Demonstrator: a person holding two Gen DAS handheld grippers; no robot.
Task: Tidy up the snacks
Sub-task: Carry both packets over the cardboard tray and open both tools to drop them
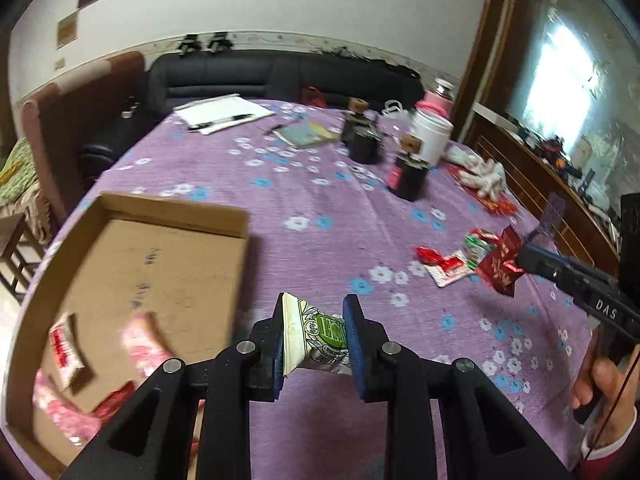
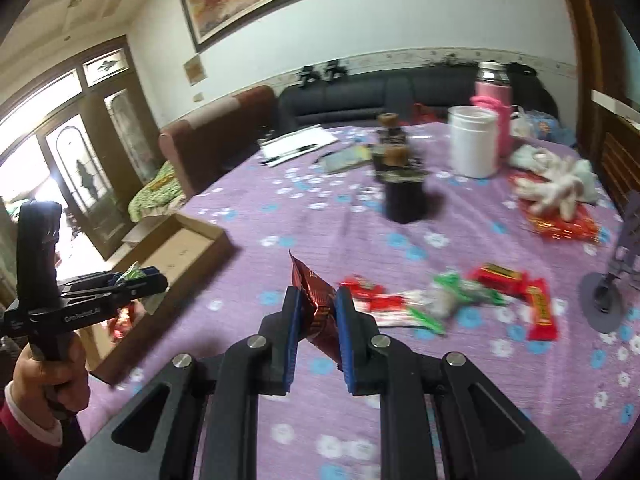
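My left gripper is shut on a white and green snack packet, held above the purple tablecloth just right of the cardboard box. Several pink and red snack packs lie inside the box. My right gripper is shut on a dark red foil snack packet, lifted off the table. In the left wrist view the right gripper shows at the right edge with that dark red packet. A loose pile of red and green snacks lies on the cloth ahead of the right gripper.
Two dark jars with cork lids, a white canister, a pink flask, white gloves, a notepad with pen and a book stand farther back. A small grey stand sits at the right.
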